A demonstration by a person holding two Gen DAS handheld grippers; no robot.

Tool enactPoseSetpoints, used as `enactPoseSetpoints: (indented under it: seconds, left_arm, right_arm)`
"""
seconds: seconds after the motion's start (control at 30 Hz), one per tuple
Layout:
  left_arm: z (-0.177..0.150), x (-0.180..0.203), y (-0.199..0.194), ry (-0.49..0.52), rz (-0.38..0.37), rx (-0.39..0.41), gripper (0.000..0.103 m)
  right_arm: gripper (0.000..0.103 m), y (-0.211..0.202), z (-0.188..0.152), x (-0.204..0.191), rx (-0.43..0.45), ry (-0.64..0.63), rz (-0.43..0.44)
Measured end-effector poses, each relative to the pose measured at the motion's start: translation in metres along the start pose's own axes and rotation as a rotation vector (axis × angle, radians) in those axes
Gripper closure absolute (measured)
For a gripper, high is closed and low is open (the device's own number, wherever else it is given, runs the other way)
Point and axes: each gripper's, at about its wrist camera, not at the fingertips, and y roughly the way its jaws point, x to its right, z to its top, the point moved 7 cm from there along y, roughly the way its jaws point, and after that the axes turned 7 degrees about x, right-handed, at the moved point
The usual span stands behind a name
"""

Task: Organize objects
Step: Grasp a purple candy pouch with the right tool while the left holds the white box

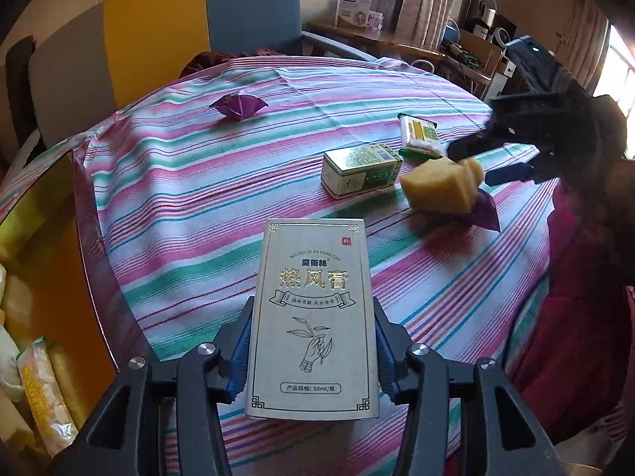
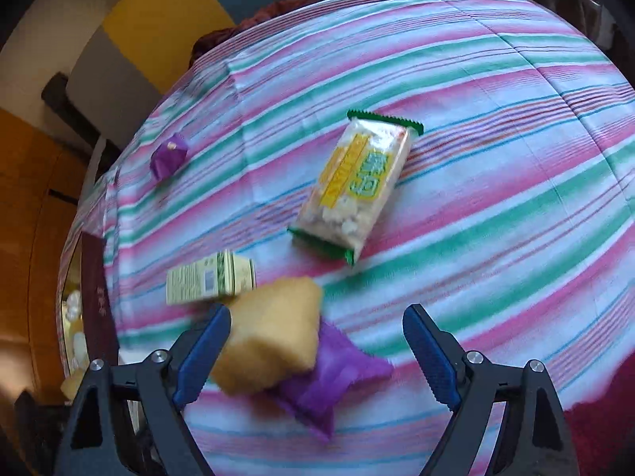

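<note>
My left gripper is shut on a tall grey ointment box and holds it above the striped tablecloth. My right gripper is open. A yellow sponge block lies between its fingers against the left one, partly over a purple packet. The sponge and the right gripper also show at the right of the left wrist view. A small green box, a clear snack pack and a second purple packet lie on the cloth.
A yellow-sided container with snack packs stands at the table's left edge. A dark red booklet leans there. A blue and yellow chair stands behind the table. A cluttered desk lies beyond.
</note>
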Motion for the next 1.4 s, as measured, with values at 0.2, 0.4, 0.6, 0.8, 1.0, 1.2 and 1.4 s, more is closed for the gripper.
enactPoseSetpoints:
  seconds: [0.2, 0.4, 0.6, 0.8, 1.0, 1.2, 1.4]
  left_arm:
    - [-0.002, -0.005, 0.000, -0.032, -0.023, 0.005, 0.051]
    - [-0.004, -0.008, -0.002, -0.048, -0.031, 0.012, 0.051]
    - [-0.005, -0.011, -0.001, -0.069, -0.039, 0.010, 0.051]
    - [-0.012, -0.017, 0.002, -0.098, -0.029, -0.011, 0.051]
    - [-0.012, -0.018, 0.000, -0.095, -0.043, -0.004, 0.052]
    - [-0.013, -0.019, -0.001, -0.103, -0.059, 0.000, 0.052]
    - [-0.014, -0.019, -0.002, -0.104, -0.059, 0.000, 0.052]
  right_arm:
    - [0.014, -0.024, -0.027, -0.013, -0.079, -0.229, -0.071]
    - [0.014, -0.025, -0.041, -0.021, -0.138, -0.287, -0.076]
    - [0.035, -0.018, -0.048, -0.043, -0.125, -0.146, 0.097]
    - [0.035, -0.010, -0.072, -0.095, -0.159, -0.160, 0.298]
    - [0.034, -0.013, -0.057, -0.092, -0.080, -0.199, 0.164]
    - [0.032, -0.026, -0.041, -0.053, -0.033, -0.259, -0.027]
    - [0.018, -0.021, -0.038, -0.026, -0.083, -0.376, -0.185]
